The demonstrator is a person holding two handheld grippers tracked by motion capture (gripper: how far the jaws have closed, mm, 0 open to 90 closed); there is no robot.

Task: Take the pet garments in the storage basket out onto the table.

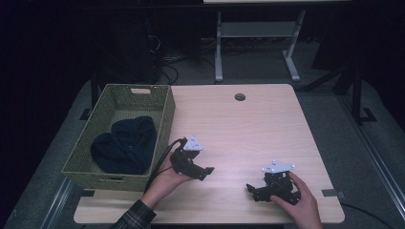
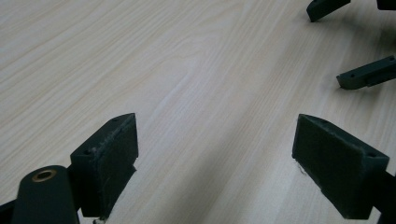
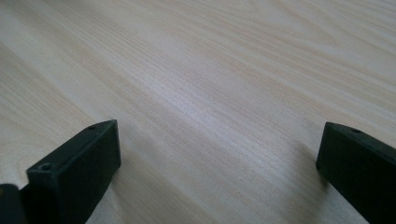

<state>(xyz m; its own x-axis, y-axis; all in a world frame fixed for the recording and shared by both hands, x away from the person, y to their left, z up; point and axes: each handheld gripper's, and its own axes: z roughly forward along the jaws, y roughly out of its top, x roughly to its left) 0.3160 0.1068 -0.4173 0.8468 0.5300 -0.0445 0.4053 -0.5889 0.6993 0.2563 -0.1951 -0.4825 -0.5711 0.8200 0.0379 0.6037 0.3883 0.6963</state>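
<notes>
Dim room w/ dark floor; pale wood table (image 1: 248,124) in centre, round cable hole (image 1: 239,97) near far edge. Behind table: white metal stand (image 1: 258,43) and loose cables on floor.

Green woven basket (image 1: 165,121) at table's left edge, hanging partly over side; dark blue cloth (image 1: 125,145) bundled inside, lying on basket's bottom.

Left hand (image 1: 165,179) coming in from bottom w/ plaid sleeve (image 1: 136,217), gripping left gripper (image 1: 206,171) just right of basket, near front of table. Jaws pointing right, toward other tool; grey three-cornered plate on top; black cable trailing back along basket wall. From left gripper view: jaws spread wide (image 2: 212,158), nothing between them but bare wood grain; tips low over tabletop.

Right hand (image 1: 298,198) at front right, holding right gripper (image 1: 252,190) w/ jaws pointing left. Two tools facing each other, apart, bare table between. Right tool's jaw tips seen at top right of left gripper view (image 2: 348,42), also apart. From right gripper view: jaws spread wide (image 3: 217,161), holding nothing, low over wood.
</notes>
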